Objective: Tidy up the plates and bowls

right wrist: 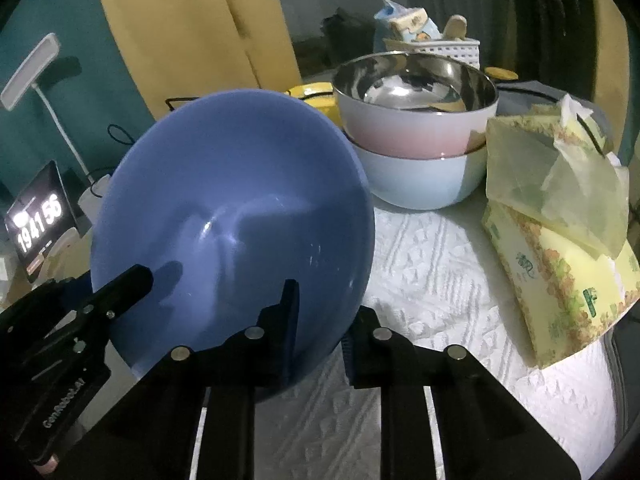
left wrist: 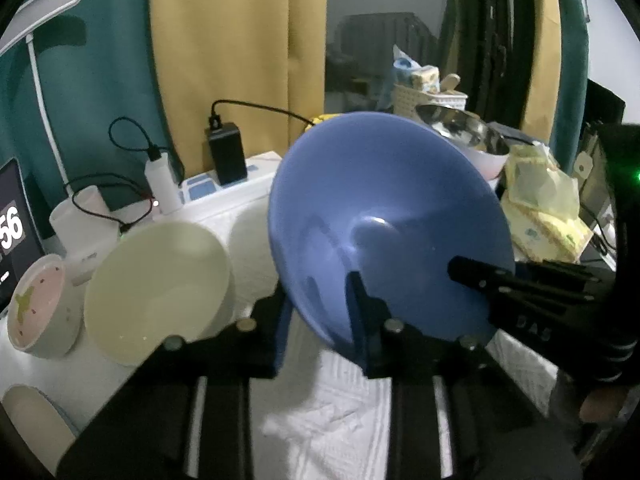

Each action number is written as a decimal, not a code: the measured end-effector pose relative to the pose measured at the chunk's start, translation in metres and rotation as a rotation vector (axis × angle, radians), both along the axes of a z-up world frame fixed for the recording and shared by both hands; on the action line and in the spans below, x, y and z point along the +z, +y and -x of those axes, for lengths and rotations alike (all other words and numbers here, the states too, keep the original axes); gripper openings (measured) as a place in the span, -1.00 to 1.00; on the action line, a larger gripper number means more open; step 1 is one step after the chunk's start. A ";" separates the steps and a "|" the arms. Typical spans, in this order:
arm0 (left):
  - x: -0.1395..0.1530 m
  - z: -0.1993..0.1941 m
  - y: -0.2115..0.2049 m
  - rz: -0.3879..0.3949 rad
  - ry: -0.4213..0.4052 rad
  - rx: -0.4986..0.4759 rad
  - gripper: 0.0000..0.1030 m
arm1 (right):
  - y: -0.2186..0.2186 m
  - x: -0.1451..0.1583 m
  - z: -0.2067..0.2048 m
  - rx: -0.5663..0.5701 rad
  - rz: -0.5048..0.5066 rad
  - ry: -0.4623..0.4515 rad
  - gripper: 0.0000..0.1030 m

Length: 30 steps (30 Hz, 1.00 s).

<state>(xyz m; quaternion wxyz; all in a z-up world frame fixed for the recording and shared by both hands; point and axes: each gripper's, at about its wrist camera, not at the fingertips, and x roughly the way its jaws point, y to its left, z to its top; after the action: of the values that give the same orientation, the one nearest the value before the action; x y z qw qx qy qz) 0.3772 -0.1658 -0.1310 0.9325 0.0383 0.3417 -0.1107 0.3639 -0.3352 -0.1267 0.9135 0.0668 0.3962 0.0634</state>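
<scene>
A large blue bowl [left wrist: 392,220] is tilted on edge over the white cloth, its opening facing both cameras. My left gripper [left wrist: 320,322] is shut on its lower left rim, one finger inside the bowl and one outside. My right gripper [right wrist: 322,328] is shut on the opposite rim of the blue bowl [right wrist: 232,208] in the same way. Each wrist view also shows the other gripper clamped on the bowl: the right gripper [left wrist: 480,292] and the left gripper [right wrist: 120,296]. A cream bowl [left wrist: 160,280] and a small pink patterned bowl [left wrist: 36,308] sit to the left.
Two steel-lined bowls are stacked at the back right, a pink one [right wrist: 416,120] in a pale blue one [right wrist: 416,182]. Yellow tissue packs [right wrist: 560,264] lie right of them. A clock screen [right wrist: 40,220], lamp [left wrist: 40,80], black charger [left wrist: 226,152] and cables stand at the back left.
</scene>
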 end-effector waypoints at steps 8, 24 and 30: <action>0.007 0.011 0.004 0.006 -0.002 -0.001 -0.52 | 0.003 0.016 0.013 -0.002 0.006 -0.026 -0.62; 0.034 0.058 0.028 0.049 -0.029 0.003 -0.52 | 0.024 0.040 0.060 0.006 0.019 -0.062 -0.62; 0.038 0.082 0.042 0.062 -0.033 0.008 -0.52 | 0.038 0.045 0.081 0.014 0.021 -0.061 -0.61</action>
<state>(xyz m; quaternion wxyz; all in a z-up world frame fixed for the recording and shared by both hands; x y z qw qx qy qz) 0.2957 -0.1243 -0.0930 0.9391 0.0099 0.3229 -0.1168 0.2830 -0.2976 -0.0814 0.9254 0.0525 0.3690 0.0680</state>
